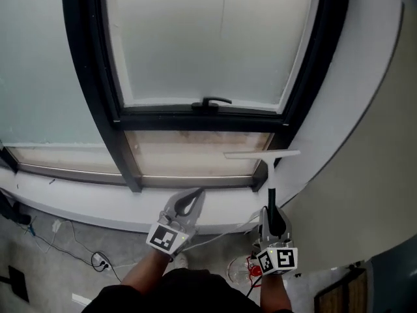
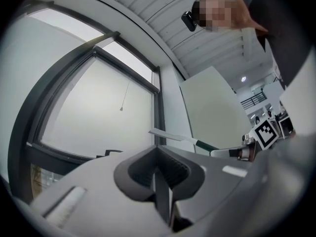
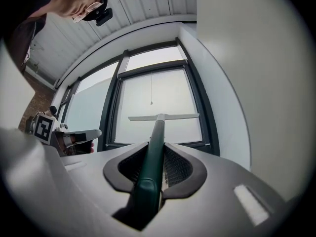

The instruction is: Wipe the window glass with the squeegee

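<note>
The squeegee point(image 1: 262, 154) has a white blade and a dark green handle point(image 3: 150, 157). My right gripper point(image 1: 271, 212) is shut on that handle and holds the blade point(image 3: 163, 116) up in front of the window glass point(image 1: 195, 44), near the lower right corner of the dark frame. Whether the blade touches the glass I cannot tell. My left gripper point(image 1: 194, 195) hangs to the left of the squeegee over the sill, shut with nothing in it point(image 2: 159, 157). From the left gripper view the squeegee point(image 2: 170, 136) shows to the right, beside the pane point(image 2: 98, 112).
A black window handle point(image 1: 212, 101) sits on the frame's crossbar. A white sill point(image 1: 98, 201) runs below the window, and a white wall point(image 1: 365, 175) stands close on the right. Cables and a plug strip point(image 1: 98, 259) lie on the floor below.
</note>
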`<state>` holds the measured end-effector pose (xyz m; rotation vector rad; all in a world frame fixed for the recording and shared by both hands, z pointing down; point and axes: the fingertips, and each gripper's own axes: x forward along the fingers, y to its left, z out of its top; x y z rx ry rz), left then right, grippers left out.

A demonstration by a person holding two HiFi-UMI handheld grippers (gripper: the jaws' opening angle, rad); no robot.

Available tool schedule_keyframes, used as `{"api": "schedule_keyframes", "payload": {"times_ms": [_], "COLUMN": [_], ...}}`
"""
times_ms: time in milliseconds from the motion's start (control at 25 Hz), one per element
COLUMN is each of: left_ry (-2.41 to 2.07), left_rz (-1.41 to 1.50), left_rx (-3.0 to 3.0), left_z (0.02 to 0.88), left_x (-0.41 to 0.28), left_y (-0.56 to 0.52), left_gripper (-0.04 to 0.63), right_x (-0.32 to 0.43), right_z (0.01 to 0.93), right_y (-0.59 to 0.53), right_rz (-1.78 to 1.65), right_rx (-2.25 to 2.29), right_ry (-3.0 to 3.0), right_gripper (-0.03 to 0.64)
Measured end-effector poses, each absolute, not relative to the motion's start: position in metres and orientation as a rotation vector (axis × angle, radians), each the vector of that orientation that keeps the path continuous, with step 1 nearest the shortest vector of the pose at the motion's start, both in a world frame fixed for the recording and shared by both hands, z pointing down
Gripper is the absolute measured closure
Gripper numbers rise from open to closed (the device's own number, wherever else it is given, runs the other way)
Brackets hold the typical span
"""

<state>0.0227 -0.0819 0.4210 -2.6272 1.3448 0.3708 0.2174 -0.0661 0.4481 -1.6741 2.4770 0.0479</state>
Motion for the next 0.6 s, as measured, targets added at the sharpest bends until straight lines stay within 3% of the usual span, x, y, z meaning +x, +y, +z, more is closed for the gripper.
{"api": "schedule_keyframes", "payload": {"times_ms": [600], "left_ry": [1.649], "left_rz": [0.374], "left_rx": [-2.336], "left_z": [0.382], "left_x": [-0.148], "left_y": [-0.160], "left_gripper": [0.595], "right_x": [0.041], "right_z": [0.415], "right_y": [-0.193], "right_rz": [0.078], "right_rx": [-1.362], "right_ry": [2.623], "right_gripper": [0.523]}}
